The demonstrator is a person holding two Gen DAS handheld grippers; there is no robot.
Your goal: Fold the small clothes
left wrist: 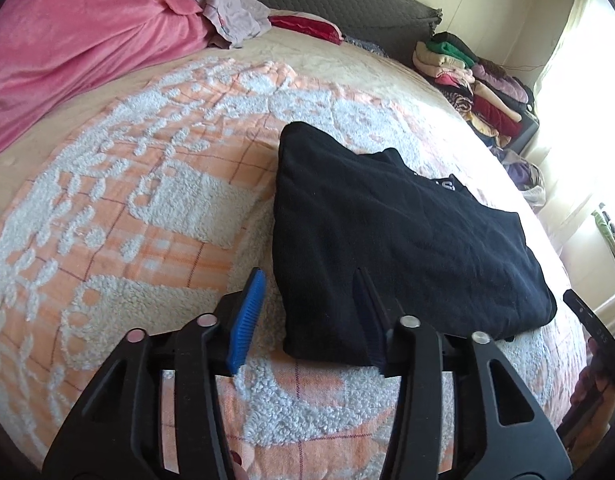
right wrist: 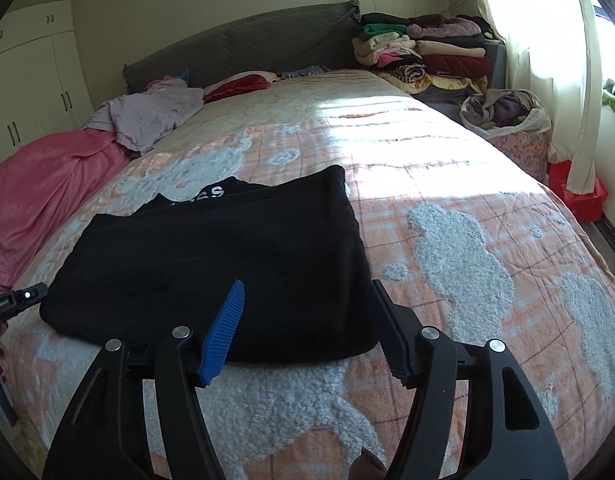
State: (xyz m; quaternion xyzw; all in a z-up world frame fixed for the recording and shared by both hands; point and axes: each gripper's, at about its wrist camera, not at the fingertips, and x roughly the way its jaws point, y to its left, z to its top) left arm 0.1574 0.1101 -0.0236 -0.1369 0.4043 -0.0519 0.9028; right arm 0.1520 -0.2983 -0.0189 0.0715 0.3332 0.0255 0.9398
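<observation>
Bedspread (right wrist: 447, 216) in orange check covers the bed, and a folded black garment (right wrist: 227, 256) lies near its foot edge. The left gripper (left wrist: 307, 312) and right gripper (right wrist: 307, 324) both hover with jaws spread wide at the garment's near edge, holding nothing.

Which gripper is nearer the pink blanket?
Left. The left gripper is at the black garment's edge facing the pink blanket; the right gripper is at the opposite edge.

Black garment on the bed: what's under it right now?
The black garment lies folded on the orange-and-white blanket. A lower layer with white lettering peeks out behind. Anything else beneath is covered.
</observation>
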